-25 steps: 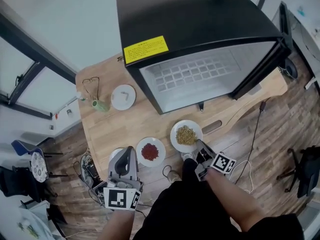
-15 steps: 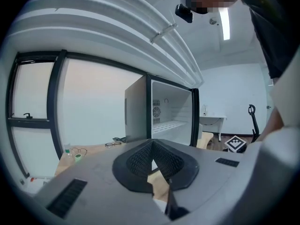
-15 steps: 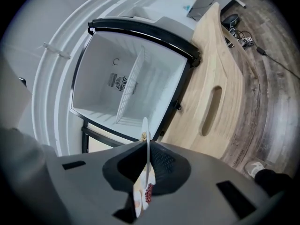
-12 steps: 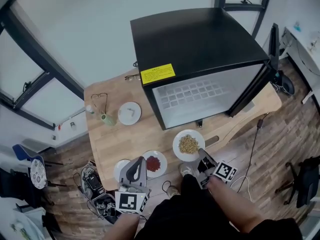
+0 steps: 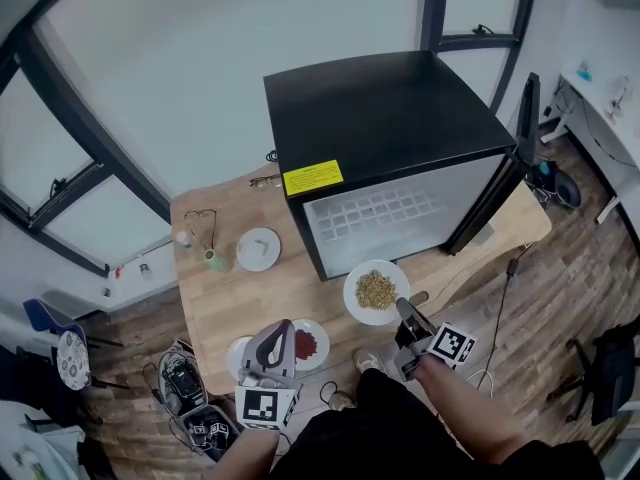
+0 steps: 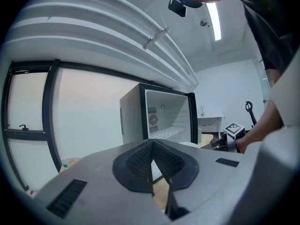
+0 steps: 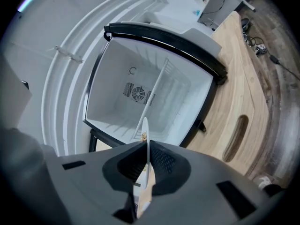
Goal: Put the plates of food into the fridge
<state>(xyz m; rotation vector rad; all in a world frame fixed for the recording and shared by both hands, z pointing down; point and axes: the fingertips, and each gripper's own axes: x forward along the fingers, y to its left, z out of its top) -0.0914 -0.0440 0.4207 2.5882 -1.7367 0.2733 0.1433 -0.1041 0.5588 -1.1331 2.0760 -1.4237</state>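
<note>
place: office-like room | cues: mini fridge (image 5: 400, 158) on wooden table (image 5: 235, 288), large windows (image 5: 75, 223), wood floor (image 5: 575, 268)

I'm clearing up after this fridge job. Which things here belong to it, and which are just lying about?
Belong to the job:
- open fridge
- plate of yellowish food, clamped by its rim in the right gripper
- plate of red food, on the table

Just lying about:
- spectacles
- green bottle
- small white dish, contents unclear

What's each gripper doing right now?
Left gripper: closed, nothing held.
Right gripper: closed on the plate of yellowish food.
</note>
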